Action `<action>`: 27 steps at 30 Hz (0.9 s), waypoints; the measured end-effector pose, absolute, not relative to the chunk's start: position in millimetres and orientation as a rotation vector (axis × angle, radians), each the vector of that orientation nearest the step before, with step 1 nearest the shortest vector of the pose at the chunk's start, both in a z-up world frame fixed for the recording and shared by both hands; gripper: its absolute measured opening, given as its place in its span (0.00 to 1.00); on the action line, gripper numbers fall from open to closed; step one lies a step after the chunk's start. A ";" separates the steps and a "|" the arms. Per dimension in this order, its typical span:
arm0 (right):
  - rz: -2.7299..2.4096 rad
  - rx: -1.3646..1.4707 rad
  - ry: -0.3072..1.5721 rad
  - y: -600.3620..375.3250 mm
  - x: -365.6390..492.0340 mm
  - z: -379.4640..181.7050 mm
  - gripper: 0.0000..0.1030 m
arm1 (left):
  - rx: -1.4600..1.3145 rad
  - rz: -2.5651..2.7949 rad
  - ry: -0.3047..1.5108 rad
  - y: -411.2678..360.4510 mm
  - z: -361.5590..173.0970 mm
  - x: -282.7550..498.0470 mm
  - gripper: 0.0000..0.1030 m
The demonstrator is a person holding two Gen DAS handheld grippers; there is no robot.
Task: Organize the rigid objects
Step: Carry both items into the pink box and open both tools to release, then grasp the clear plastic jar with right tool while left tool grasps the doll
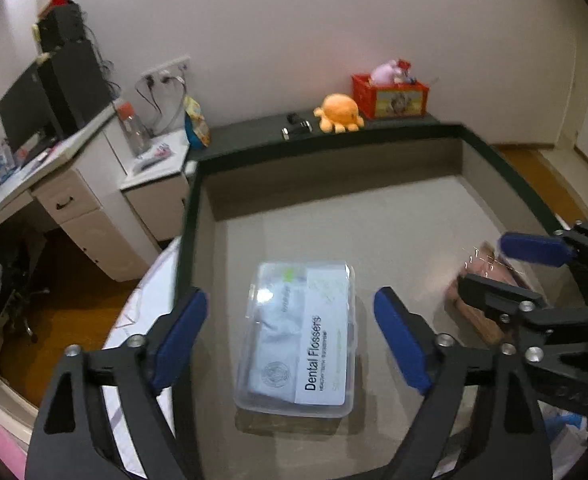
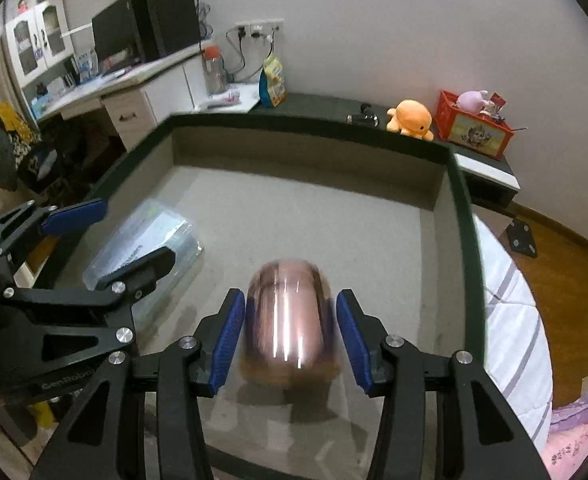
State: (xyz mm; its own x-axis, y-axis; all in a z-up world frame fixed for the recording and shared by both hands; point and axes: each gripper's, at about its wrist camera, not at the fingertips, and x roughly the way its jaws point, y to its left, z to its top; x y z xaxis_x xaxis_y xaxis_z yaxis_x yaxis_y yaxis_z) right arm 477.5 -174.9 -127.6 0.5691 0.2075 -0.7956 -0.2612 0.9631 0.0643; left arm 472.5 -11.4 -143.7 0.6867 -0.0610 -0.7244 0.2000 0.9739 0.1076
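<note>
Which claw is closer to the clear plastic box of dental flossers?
Left. The left gripper straddles the clear plastic flosser box, pads apart from it. The right gripper flanks the shiny pink cup beside it.

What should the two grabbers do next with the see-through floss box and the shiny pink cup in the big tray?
Probably lift both away. The left gripper stands open around the clear plastic dental flosser box, which lies on the grey tray. The right gripper's pads flank the blurred, shiny pink cup, seemingly with slight gaps.

dim indoor light, fisheye-warped edges, glare-streaked, motion-blurred pink cylinder
</note>
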 end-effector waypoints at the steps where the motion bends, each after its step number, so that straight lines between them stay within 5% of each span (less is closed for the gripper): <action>1: 0.268 -0.058 0.908 -175.8 475.6 -122.5 0.70 | 0.170 -0.145 0.787 -7.4 -138.9 468.3 0.90; 3: 0.262 -0.046 0.866 -179.6 466.6 -109.9 0.79 | 0.156 -0.129 0.753 1.9 -129.1 458.9 0.96; 17: 0.240 -0.021 0.559 -188.1 317.7 -33.9 0.89 | 0.064 -0.110 0.480 39.9 -56.0 286.3 1.00; 19: 0.229 -0.011 0.529 -190.3 293.9 -31.3 1.00 | 0.048 -0.127 0.471 40.1 -55.9 260.9 1.00; 27: 0.187 0.008 0.498 -196.3 220.9 -47.9 1.00 | 0.044 -0.134 0.488 31.7 -79.1 190.9 1.00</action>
State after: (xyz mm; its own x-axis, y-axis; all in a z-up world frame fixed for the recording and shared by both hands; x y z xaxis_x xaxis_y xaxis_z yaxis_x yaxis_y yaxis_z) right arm 220.9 -196.3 -47.9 0.8617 0.1804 -0.4743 -0.1765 0.9829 0.0533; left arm 191.0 31.7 -79.1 0.8746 -0.1177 -0.4703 0.1388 0.9903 0.0103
